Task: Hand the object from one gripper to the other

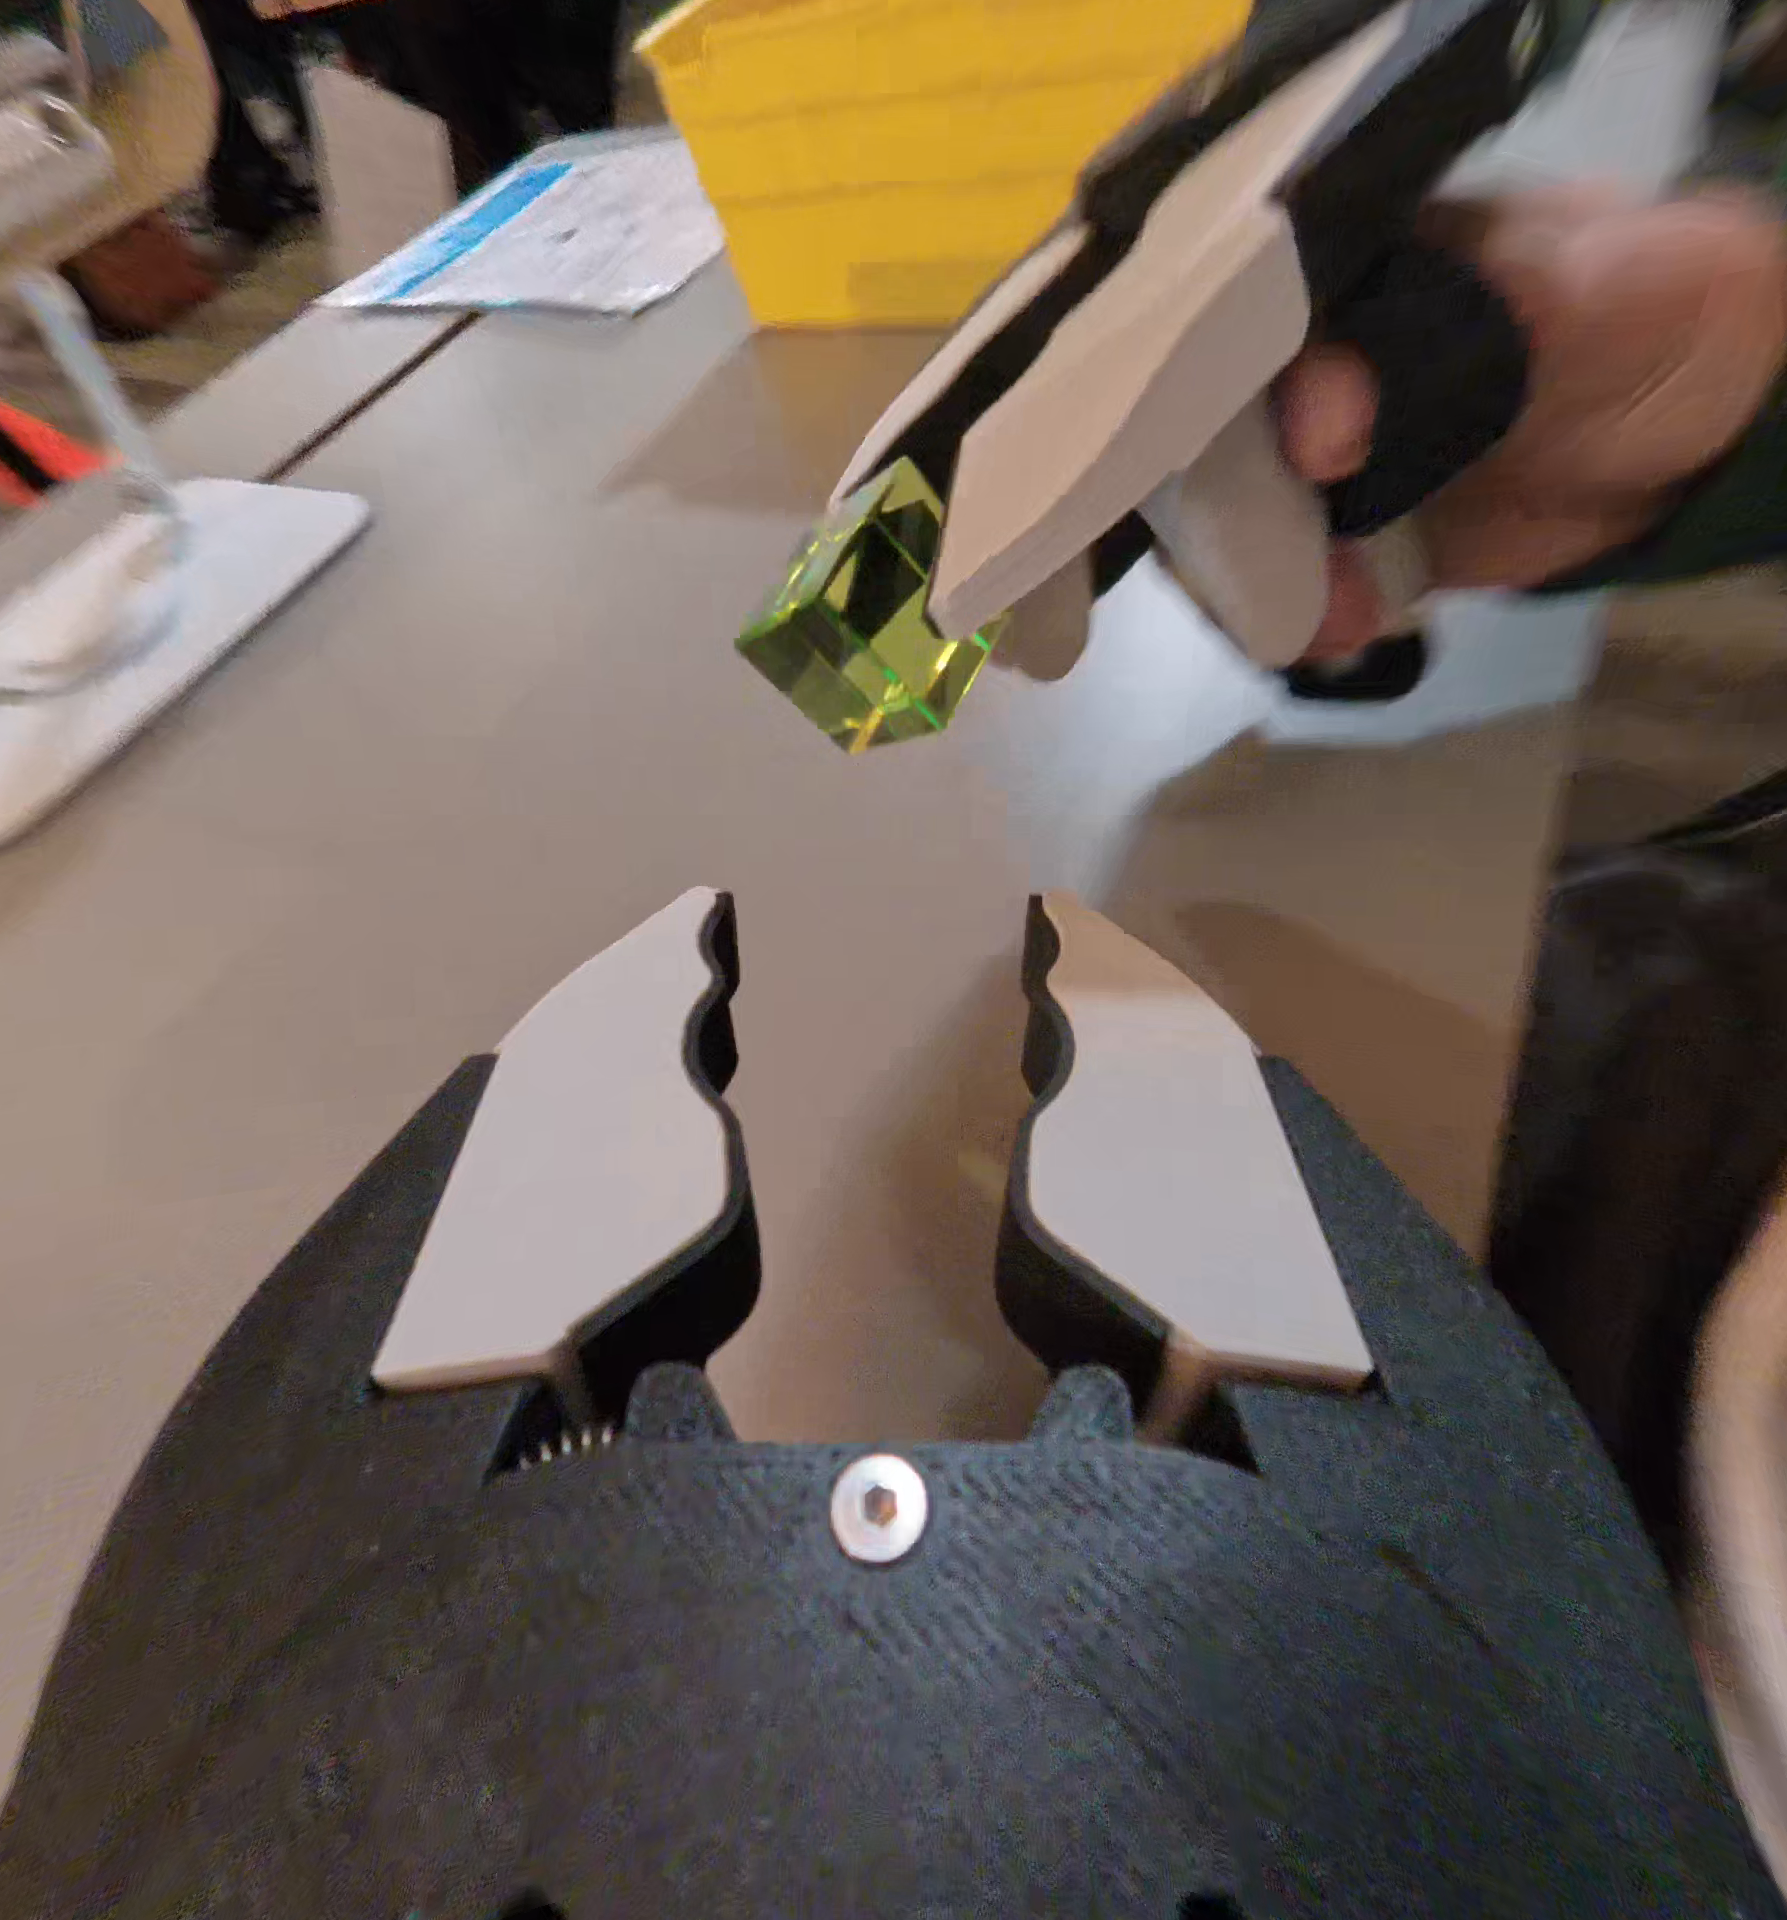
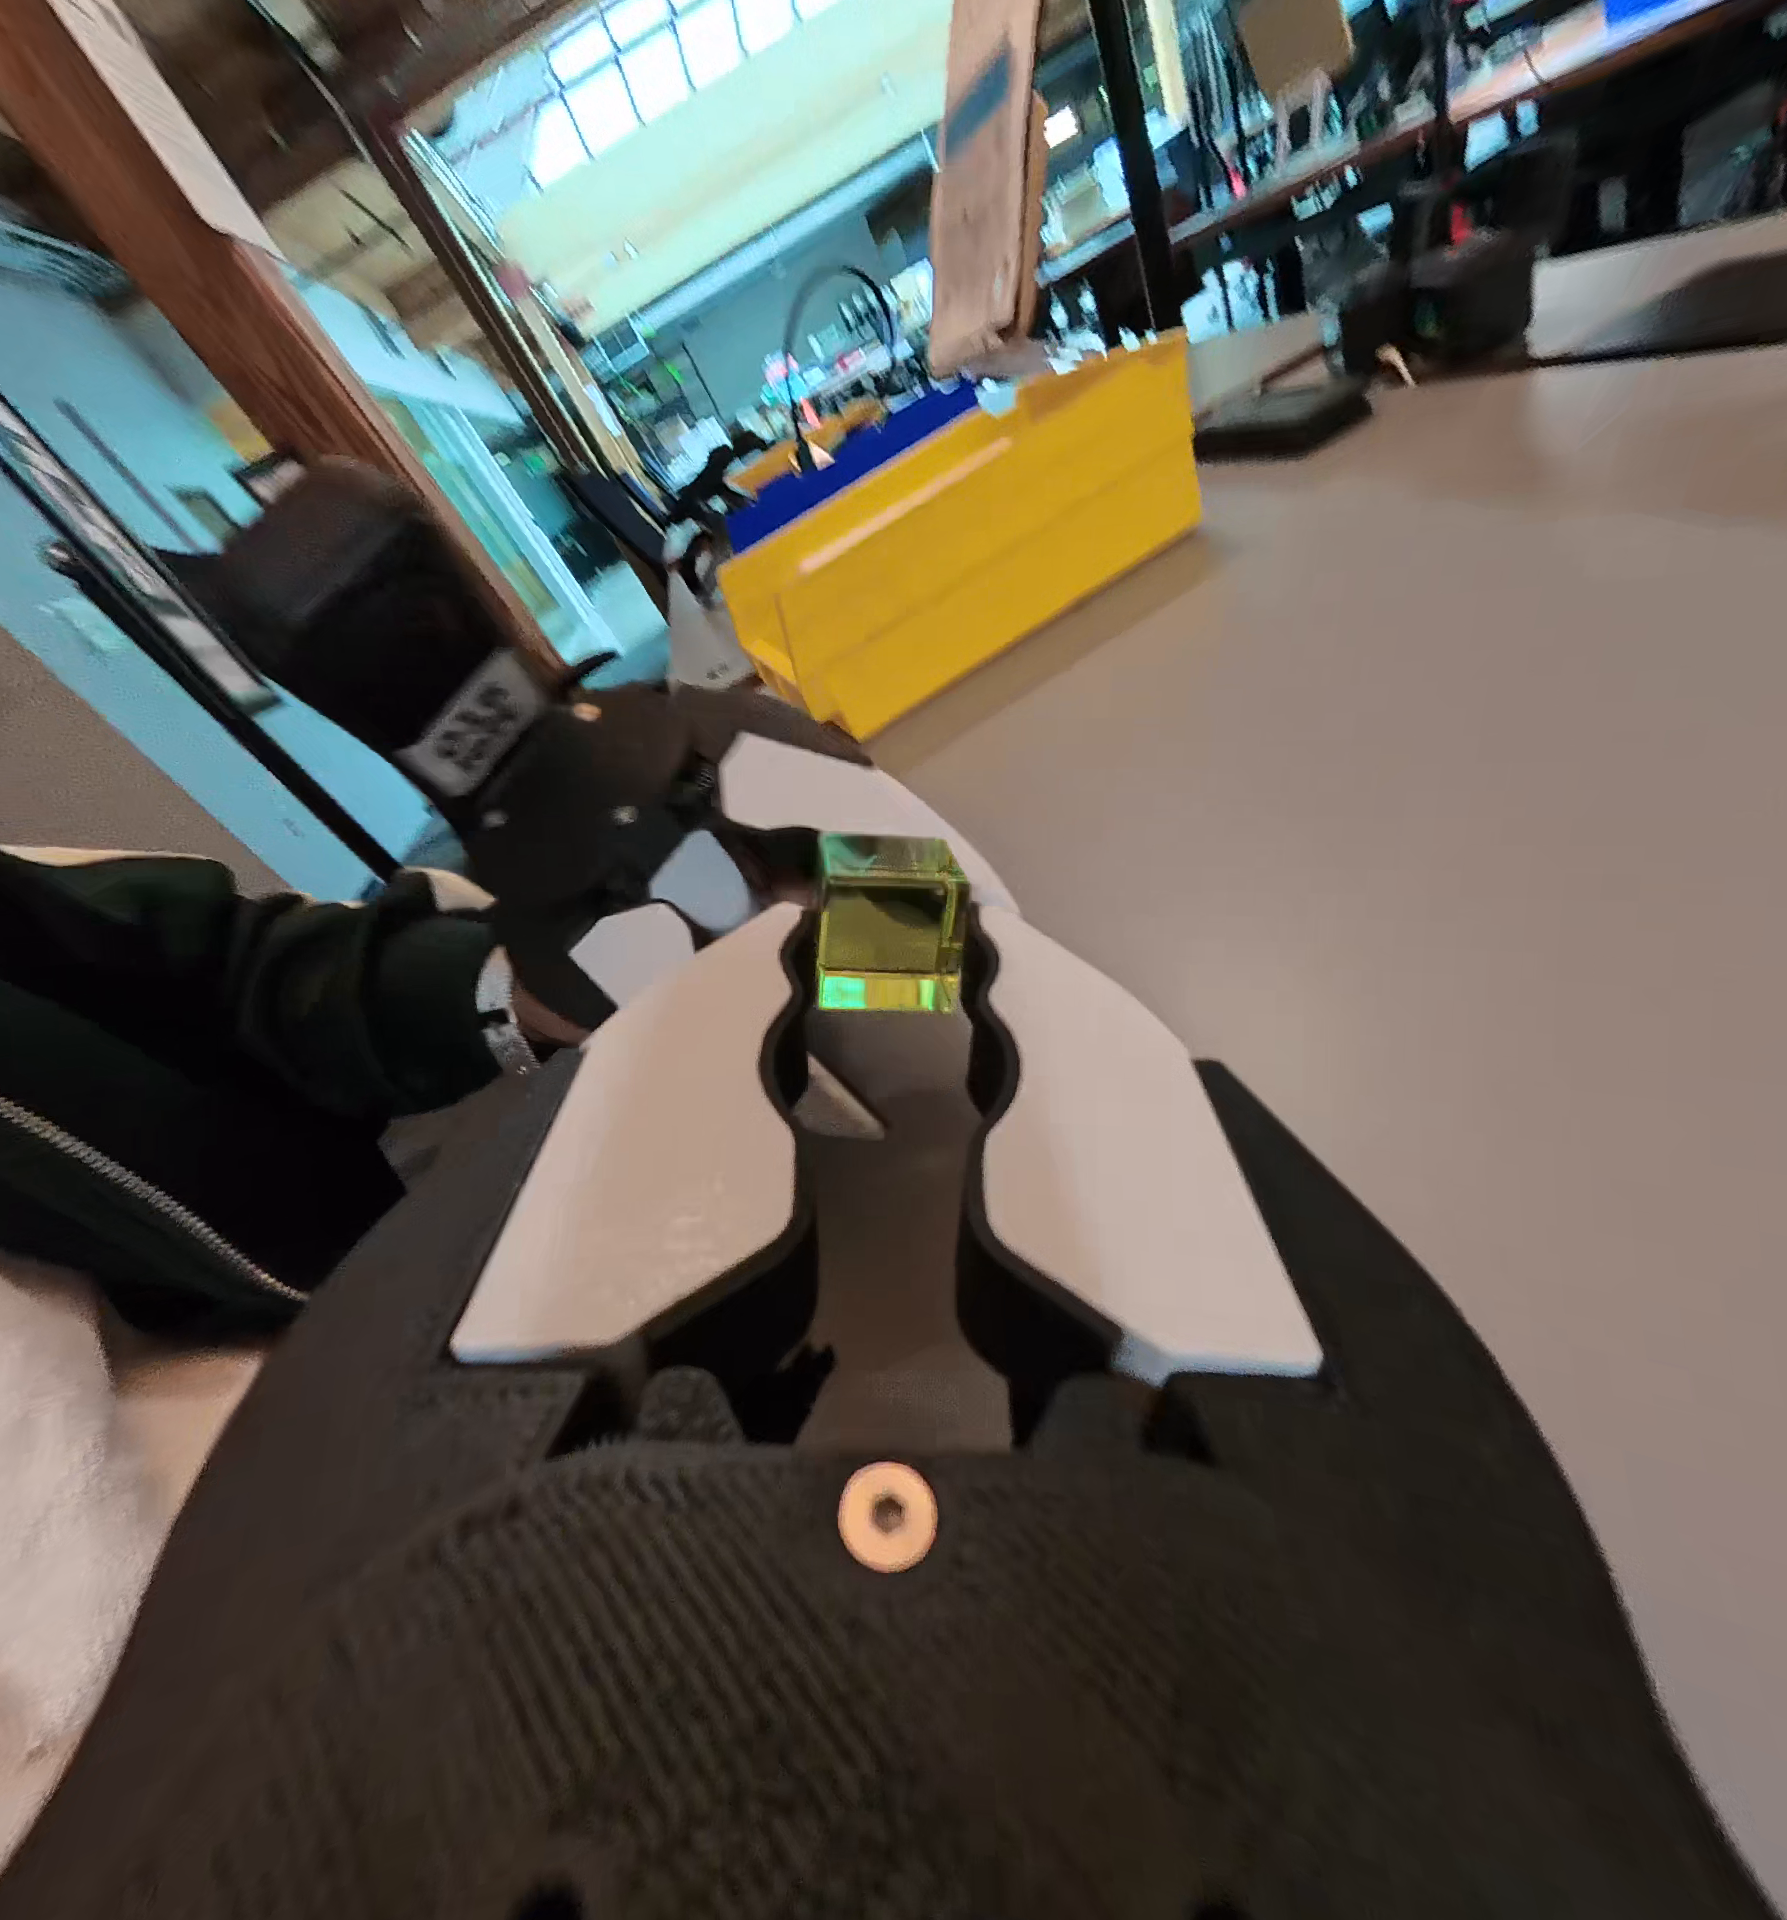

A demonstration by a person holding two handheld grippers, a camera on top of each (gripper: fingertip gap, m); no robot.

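Green cube [image 2: 891, 925] pinched in right tool [image 2: 889, 935]; left tool [image 1: 881, 909] gapes empty.

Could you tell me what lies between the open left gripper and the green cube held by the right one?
Nothing: in the left wrist view only air over bare table separates the left gripper from the green cube, clamped in the right gripper.
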